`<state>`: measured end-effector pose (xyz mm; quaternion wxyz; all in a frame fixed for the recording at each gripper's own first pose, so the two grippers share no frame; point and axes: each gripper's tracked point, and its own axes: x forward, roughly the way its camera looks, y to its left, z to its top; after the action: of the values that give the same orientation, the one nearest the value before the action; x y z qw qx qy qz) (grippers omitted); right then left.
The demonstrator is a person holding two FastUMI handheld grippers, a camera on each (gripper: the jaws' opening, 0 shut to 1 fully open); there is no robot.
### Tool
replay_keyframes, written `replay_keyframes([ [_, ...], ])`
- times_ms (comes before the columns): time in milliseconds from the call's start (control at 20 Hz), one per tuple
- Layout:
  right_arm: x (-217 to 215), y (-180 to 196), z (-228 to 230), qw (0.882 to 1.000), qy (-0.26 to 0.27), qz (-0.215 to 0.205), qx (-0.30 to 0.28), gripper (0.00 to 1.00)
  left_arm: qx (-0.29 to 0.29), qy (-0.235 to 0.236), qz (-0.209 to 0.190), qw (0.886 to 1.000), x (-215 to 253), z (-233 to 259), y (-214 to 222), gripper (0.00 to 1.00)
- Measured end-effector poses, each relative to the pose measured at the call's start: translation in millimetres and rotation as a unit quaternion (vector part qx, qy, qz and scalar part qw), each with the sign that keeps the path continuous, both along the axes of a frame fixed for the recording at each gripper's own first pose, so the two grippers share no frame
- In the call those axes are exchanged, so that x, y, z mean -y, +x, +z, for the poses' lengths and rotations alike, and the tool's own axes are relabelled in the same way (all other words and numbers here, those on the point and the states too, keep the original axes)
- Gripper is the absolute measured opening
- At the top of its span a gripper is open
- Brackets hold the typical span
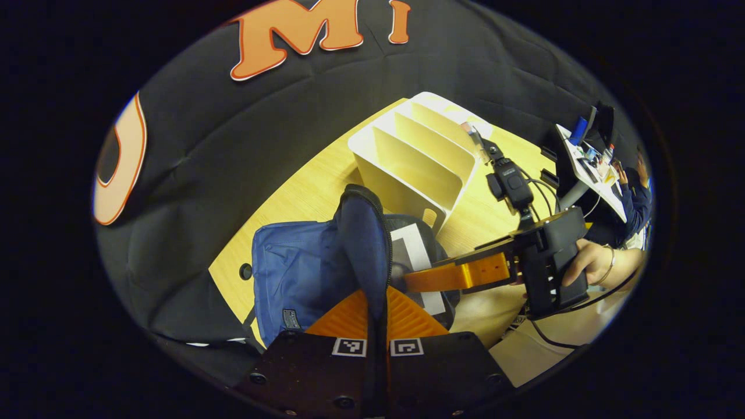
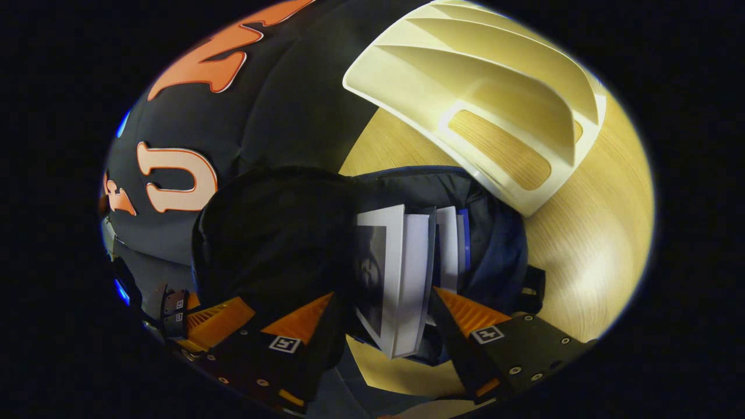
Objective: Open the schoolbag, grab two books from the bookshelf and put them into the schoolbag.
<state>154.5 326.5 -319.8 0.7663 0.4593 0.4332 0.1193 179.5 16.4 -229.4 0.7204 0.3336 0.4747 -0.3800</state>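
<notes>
The blue schoolbag (image 1: 297, 273) lies on the wooden table (image 1: 308, 186). My left gripper (image 1: 376, 305) is shut on its dark flap (image 1: 364, 233) and holds it upright. In the right gripper view that flap (image 2: 273, 233) stands to the left, with the left gripper (image 2: 198, 320) below it. A white book (image 2: 401, 273) with a dark cover picture stands in the bag's mouth between the fingers of my right gripper (image 2: 384, 297), which is open; the right finger touches it. A second book (image 2: 451, 244) sits deeper inside. The cream bookshelf (image 1: 413, 157) has empty slots.
A hand (image 1: 588, 262) holds the right gripper (image 1: 442, 276) over the bag's mouth. The bookshelf (image 2: 495, 99) stands just beyond the bag. A person in a blue sleeve (image 1: 634, 203) sits at a white stand (image 1: 588, 169) at the far right.
</notes>
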Motion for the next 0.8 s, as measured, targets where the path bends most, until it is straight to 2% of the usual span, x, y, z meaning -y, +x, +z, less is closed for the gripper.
replay_keyframes([
  [50, 2, -3, 5, 1.000, 0.006, 0.002, 0.001, 0.95, 0.001, 0.001, 0.003, 1.000, -1, -1, 1, 0.01],
  [350, 29, -23, 25, 1.000, 0.009, 0.021, 0.009, 0.97, -0.001, -0.002, 0.047, 0.999, -6, -6, 0, 0.01],
  [450, 45, -26, 31, 1.000, 0.011, 0.021, 0.011, 0.97, 0.004, 0.000, 0.057, 0.998, -4, -6, -2, 0.08],
  [500, 54, -27, 34, 1.000, 0.009, 0.021, 0.013, 0.97, 0.016, 0.001, 0.057, 0.998, -4, 1, -2, 0.27],
  [650, 81, -37, 36, 0.999, -0.016, 0.043, 0.020, 0.97, 0.044, 0.011, 0.066, 0.997, 4, 5, -5, 0.95],
  [700, 91, -39, 39, 0.998, -0.025, 0.051, 0.024, 0.97, 0.053, 0.009, 0.075, 0.996, 9, 10, -8, 0.99],
  [800, 114, -43, 51, 0.996, -0.038, 0.067, 0.034, 0.97, 0.075, -0.003, 0.098, 0.992, 22, 22, -19, 0.99],
])
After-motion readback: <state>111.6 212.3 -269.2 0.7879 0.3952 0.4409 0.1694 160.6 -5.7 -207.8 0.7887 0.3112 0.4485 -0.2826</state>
